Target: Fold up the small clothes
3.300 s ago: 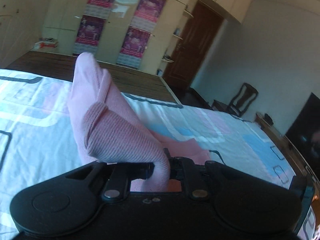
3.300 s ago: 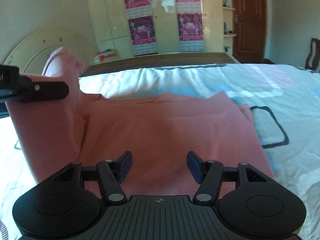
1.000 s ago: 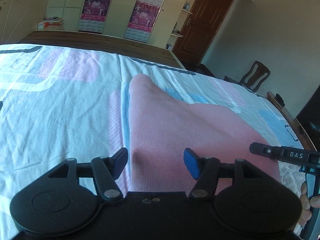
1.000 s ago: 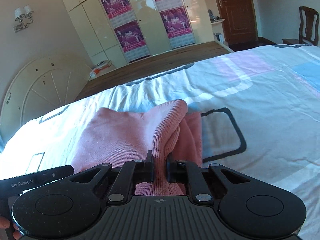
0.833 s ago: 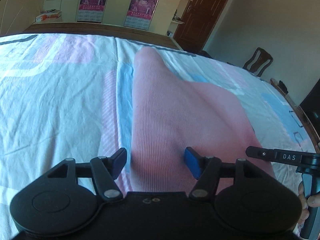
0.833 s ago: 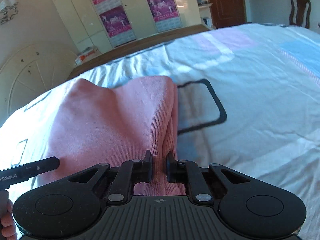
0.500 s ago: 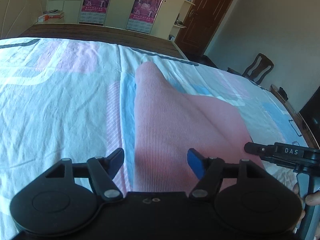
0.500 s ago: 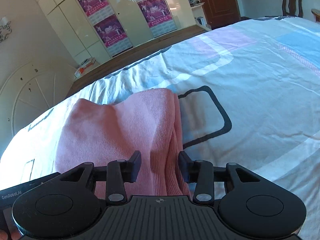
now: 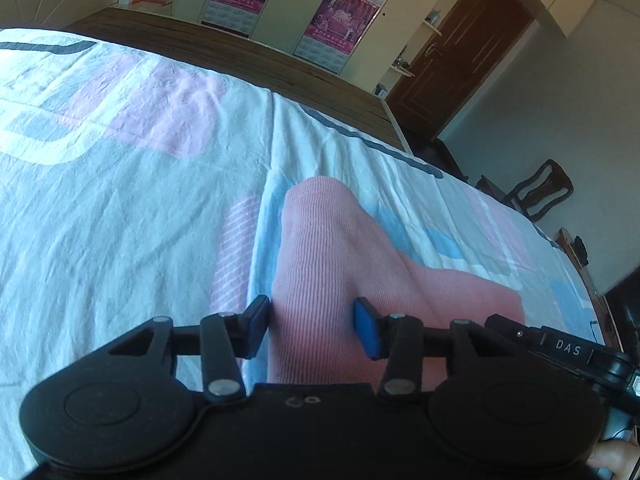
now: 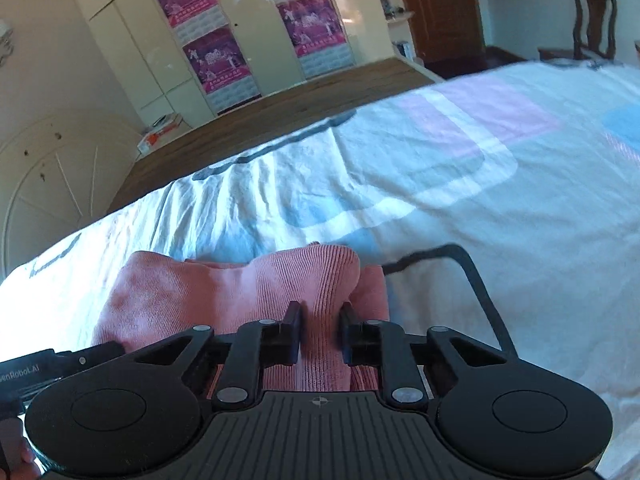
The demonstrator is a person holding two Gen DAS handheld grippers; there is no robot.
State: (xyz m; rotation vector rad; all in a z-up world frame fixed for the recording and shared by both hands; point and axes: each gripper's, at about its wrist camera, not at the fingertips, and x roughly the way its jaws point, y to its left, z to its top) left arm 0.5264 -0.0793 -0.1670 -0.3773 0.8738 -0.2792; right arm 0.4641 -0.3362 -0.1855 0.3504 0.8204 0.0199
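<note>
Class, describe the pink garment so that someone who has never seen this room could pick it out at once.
Start at the wide bed sheet, white with pale blue and pink blocks. Near its close edge lies the pink garment, a folded ribbed knit, between both sets of tongs. It is the only solid salmon-pink, raised cloth there; the sheet's pink patches are flat print.
</note>
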